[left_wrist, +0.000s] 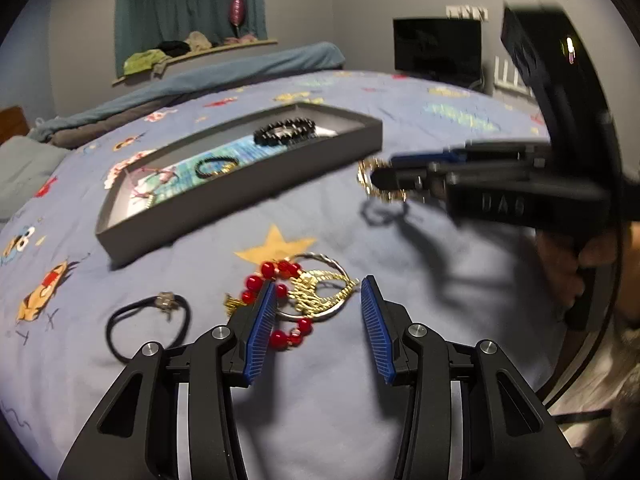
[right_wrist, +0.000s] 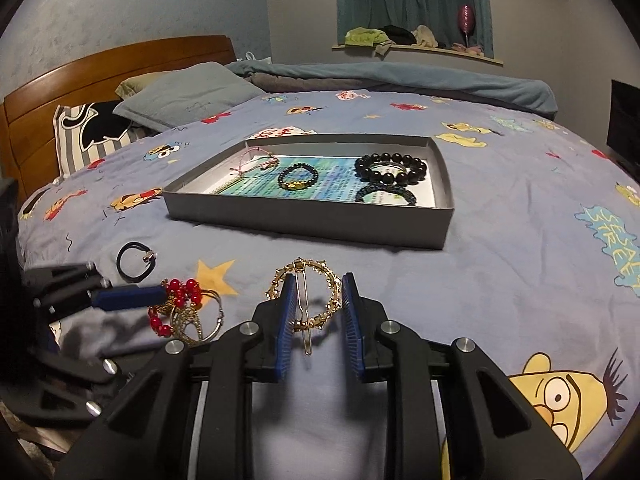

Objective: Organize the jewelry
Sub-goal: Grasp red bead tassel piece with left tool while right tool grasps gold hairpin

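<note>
In the left wrist view a small heap lies on the blue bedsheet: a red bead bracelet, a gold chain and a silver hoop. My left gripper stands open around this heap; its left pad touches the red beads and its right pad is just clear of the chain. My right gripper is shut on a round gold hair clip, held a little above the sheet with its shadow below. The grey tray lies beyond, holding black bead bracelets, a small black-and-gold bracelet and a pink string bracelet.
A black hair tie lies on the sheet left of the heap. Pillows and a wooden headboard are at the far left, a rolled blanket along the back. A hand grips the right tool.
</note>
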The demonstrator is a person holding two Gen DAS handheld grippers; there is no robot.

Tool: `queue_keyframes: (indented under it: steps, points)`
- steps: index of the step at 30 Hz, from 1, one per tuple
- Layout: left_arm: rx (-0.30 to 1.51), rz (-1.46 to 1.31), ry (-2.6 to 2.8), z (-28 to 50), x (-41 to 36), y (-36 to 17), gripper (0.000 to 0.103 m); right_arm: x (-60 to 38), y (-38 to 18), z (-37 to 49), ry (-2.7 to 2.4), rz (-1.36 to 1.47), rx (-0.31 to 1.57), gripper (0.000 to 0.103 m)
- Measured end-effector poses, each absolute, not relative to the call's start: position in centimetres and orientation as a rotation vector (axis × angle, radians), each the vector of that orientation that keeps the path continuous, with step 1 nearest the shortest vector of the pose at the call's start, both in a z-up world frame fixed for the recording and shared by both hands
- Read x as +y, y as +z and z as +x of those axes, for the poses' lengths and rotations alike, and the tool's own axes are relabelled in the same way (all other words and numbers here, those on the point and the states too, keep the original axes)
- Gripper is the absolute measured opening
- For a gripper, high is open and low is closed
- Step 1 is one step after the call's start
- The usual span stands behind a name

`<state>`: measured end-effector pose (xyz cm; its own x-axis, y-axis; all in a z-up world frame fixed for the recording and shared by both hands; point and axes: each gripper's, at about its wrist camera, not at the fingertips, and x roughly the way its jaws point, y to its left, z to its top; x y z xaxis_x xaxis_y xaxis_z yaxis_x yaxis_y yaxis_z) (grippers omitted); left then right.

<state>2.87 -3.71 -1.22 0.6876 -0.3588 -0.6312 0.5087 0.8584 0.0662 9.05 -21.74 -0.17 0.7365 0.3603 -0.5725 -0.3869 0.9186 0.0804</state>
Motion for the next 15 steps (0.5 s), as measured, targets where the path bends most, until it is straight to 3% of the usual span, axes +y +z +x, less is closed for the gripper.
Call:
queue_keyframes:
  steps: [12, 15]
  points:
    - [0.676, 0.228, -0.474, 4.0, -4.6, -1.6, 0.045, -22.7, 0.0, 8.9, 0.41, -0.028, 0.617, 0.023]
    - [0.675, 0.226, -0.475, 4.2, -4.7, -1.6, 0.037, -22.9, 0.0, 8.7, 0.411, -0.026, 0.613, 0.023]
